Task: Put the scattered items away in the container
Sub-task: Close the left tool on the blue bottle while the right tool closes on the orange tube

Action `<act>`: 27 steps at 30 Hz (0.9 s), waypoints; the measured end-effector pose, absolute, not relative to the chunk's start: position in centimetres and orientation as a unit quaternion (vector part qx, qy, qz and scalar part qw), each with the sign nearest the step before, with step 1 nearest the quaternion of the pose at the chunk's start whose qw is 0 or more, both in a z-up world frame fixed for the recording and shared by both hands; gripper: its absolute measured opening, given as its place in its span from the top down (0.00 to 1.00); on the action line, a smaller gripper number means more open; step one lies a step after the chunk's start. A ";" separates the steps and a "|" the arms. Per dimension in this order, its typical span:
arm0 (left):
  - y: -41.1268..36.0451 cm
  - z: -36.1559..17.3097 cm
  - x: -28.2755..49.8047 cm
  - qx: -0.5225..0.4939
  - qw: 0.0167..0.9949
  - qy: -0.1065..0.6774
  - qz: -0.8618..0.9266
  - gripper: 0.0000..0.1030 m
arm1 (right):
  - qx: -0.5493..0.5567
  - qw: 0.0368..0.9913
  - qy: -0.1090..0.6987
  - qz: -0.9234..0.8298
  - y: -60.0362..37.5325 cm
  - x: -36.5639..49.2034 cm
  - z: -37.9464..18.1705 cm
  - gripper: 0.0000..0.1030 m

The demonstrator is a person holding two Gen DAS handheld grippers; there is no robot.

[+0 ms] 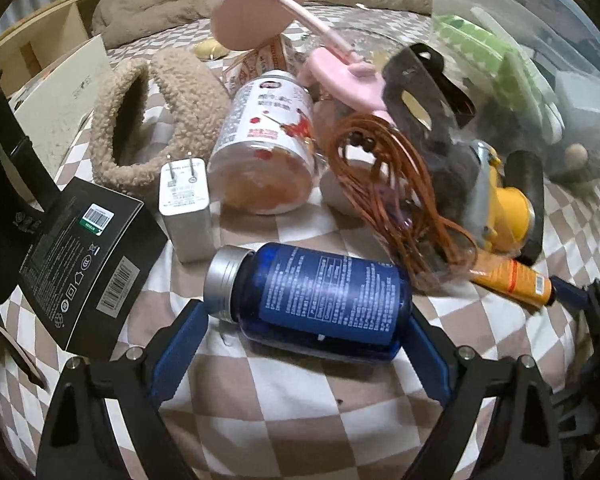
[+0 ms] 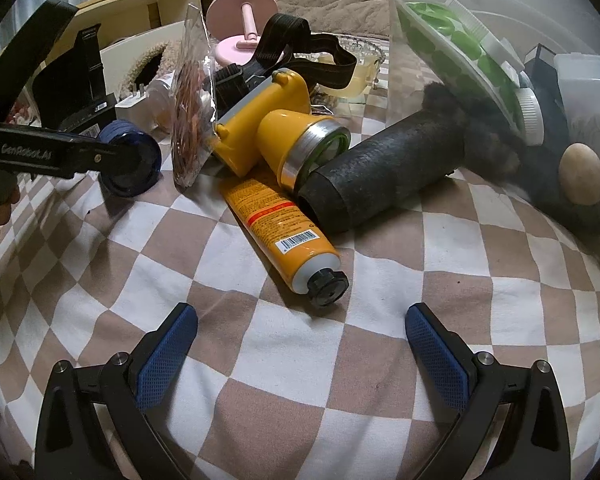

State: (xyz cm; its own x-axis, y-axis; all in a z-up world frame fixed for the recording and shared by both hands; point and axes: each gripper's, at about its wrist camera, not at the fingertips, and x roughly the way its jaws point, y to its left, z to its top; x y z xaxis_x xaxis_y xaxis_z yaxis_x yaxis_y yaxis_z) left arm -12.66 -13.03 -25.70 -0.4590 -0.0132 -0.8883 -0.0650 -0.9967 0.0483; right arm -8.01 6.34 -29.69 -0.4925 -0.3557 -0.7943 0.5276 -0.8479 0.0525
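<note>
A blue bottle point(image 1: 324, 300) with a silver cap lies on the checkered cloth between the fingers of my left gripper point(image 1: 304, 344), whose jaws stand open around it; whether the pads touch it I cannot tell. Its base also shows in the right wrist view point(image 2: 134, 164). My right gripper point(image 2: 302, 350) is open and empty, just short of the black cap of an orange tube point(image 2: 284, 232). The clear plastic container point(image 2: 500, 60) stands at the right and holds a green-dotted item and other things.
Scattered on the cloth are a white charger point(image 1: 186, 208), a clear jar point(image 1: 266, 140), a fleece band point(image 1: 148, 112), a black box point(image 1: 84, 264), a bag of brown cords point(image 1: 392, 184), a yellow headlamp point(image 2: 276, 132), a black foam roll point(image 2: 384, 168) and a pink stand point(image 1: 260, 4).
</note>
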 end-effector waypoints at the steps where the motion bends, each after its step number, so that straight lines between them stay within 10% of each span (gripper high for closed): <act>1: -12.7 -25.7 -12.5 -0.522 0.015 0.045 0.852 0.09 | 0.434 0.258 0.098 -0.858 6.4 -8.0 -29.7 0.00; 7: -11.3 -25.6 -11.7 -0.529 0.049 0.073 0.844 0.09 | 0.445 0.284 0.036 -0.849 8.3 -9.0 -29.0 0.08; 15: -9.6 -25.3 -10.9 -0.526 0.081 0.102 0.841 0.09 | 0.458 0.306 -0.002 -0.834 9.6 -10.4 -27.4 0.57; 27: -6.0 -25.2 -10.0 -0.519 0.151 0.132 0.831 0.09 | 0.452 0.338 0.053 -0.823 7.3 -9.3 -26.7 0.73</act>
State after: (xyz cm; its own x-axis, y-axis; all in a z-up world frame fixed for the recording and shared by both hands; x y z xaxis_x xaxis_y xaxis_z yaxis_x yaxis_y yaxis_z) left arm -10.01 -5.99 -25.17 -0.4158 0.1139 -0.9023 -0.3884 -0.9194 0.0629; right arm -9.28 7.35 -26.72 -0.3617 -0.5090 -0.7811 0.6058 -0.7651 0.2181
